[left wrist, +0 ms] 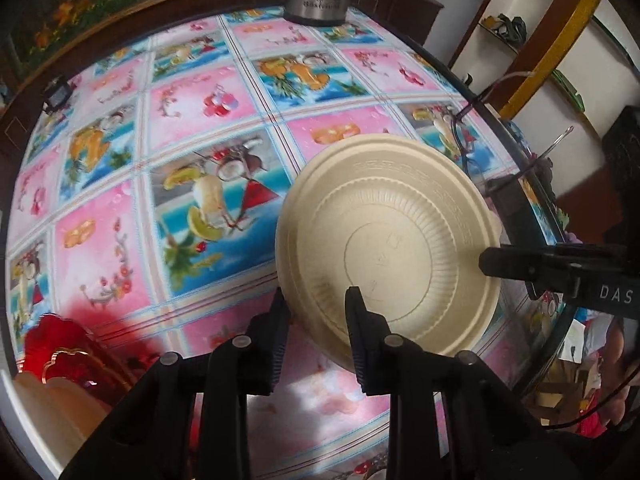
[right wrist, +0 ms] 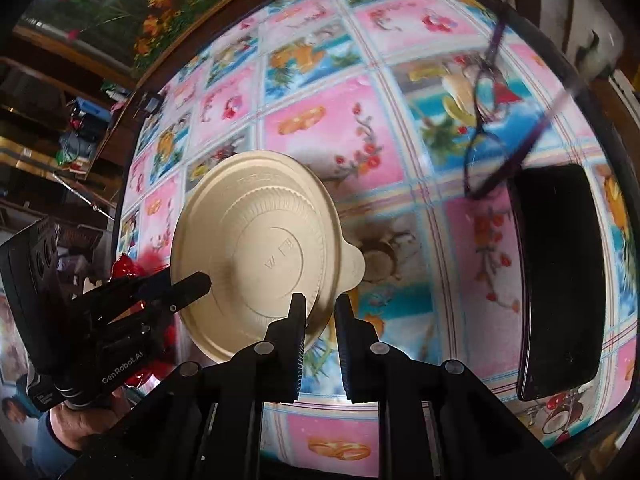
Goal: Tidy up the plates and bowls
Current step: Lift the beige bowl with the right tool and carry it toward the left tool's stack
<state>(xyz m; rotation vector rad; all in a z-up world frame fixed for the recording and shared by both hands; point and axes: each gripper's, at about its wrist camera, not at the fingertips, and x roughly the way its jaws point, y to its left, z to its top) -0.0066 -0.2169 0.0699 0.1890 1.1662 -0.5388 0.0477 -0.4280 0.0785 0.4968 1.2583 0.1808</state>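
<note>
From the left wrist, the left gripper (left wrist: 318,300) pinches the near rim of a beige ribbed plastic lid (left wrist: 386,246) held above the fruit-patterned tablecloth (left wrist: 160,160); from the right wrist, the right gripper (right wrist: 320,308) clamps the same lid's edge beside its tab.

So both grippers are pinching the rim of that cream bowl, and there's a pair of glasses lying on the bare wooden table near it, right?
Nearly. The table isn't bare wood: a bright fruit-and-flower tablecloth covers it, as the right wrist view shows. The rest holds: the left gripper and right gripper both pinch the cream bowl at its rim, with the glasses nearby.
</note>
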